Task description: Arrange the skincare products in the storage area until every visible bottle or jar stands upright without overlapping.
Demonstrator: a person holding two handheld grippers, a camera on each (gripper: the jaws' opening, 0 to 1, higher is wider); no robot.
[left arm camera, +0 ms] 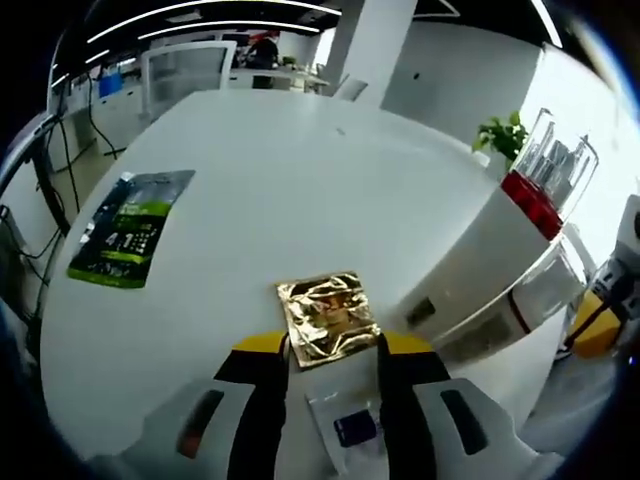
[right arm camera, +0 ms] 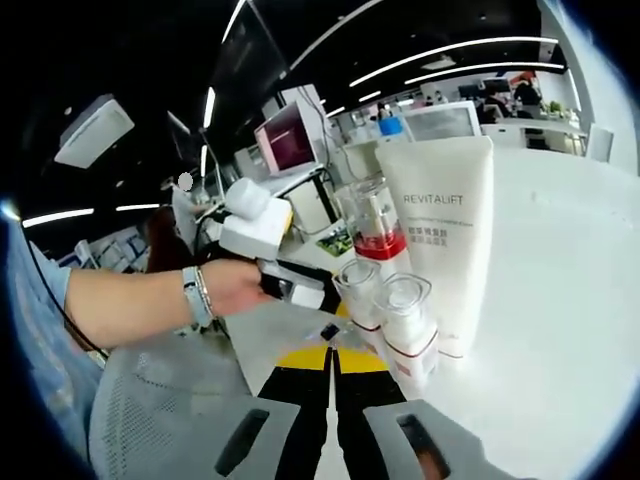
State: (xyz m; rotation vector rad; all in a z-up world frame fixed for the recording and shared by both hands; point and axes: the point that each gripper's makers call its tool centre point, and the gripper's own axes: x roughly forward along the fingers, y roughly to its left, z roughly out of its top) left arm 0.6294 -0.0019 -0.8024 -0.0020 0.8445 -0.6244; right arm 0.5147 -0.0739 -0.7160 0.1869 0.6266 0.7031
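the left gripper (left arm camera: 332, 372) has its black, yellow-tipped jaws set apart over a white table (left arm camera: 270, 190). between the jaw tips lies a crinkled gold foil sachet (left arm camera: 326, 317), flat on the table; whether the jaws touch it is unclear. nearer, between the jaws, lies a clear packet with a dark blue square (left arm camera: 353, 427). to the far left lies a green and black pouch (left arm camera: 131, 227). at the right edge stands a clear organizer with a red base (left arm camera: 545, 178), a green plant (left arm camera: 501, 135) behind it.
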